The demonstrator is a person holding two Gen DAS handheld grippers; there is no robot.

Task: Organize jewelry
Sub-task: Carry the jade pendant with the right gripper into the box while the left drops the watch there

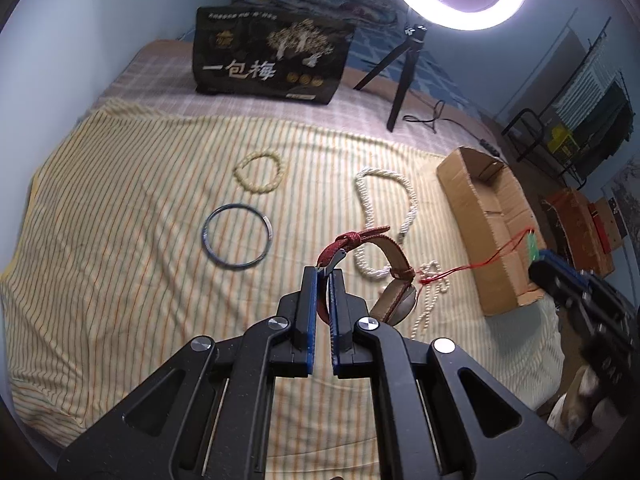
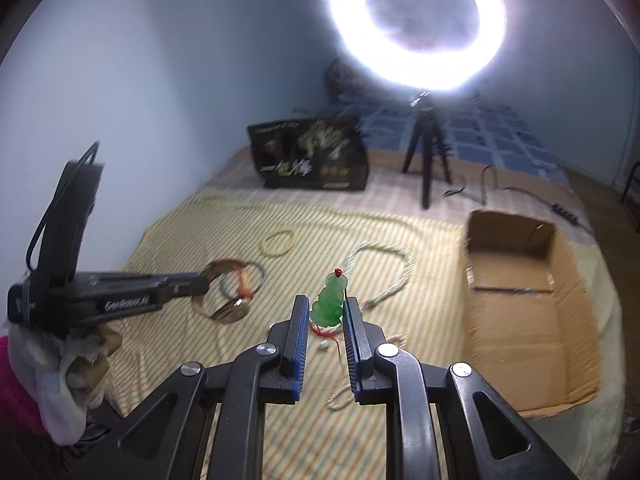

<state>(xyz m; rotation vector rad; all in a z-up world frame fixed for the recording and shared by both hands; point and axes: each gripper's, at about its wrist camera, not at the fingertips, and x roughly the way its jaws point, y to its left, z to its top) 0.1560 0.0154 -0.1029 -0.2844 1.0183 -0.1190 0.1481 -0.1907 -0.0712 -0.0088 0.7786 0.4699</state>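
Observation:
My left gripper (image 1: 324, 276) is shut on the red-brown strap of a wristwatch (image 1: 394, 300) and holds it above the striped cloth (image 1: 120, 280); it also shows in the right wrist view (image 2: 230, 308). My right gripper (image 2: 327, 308) is shut on a green jade pendant (image 2: 329, 304) with a red cord (image 1: 472, 266), seen at the right in the left wrist view (image 1: 532, 246) over the open cardboard box (image 1: 500, 216). On the cloth lie a cream bead bracelet (image 1: 260, 176), a blue bangle (image 1: 238, 236) and a white pearl necklace (image 1: 384, 216).
A black printed bag (image 1: 272, 60) stands at the back of the bed. A ring light on a black tripod (image 1: 408, 68) stands to its right with a cable (image 1: 432, 118). The cardboard box (image 2: 520, 300) lies at the cloth's right edge. Shelves and boxes (image 1: 580, 216) are beyond it.

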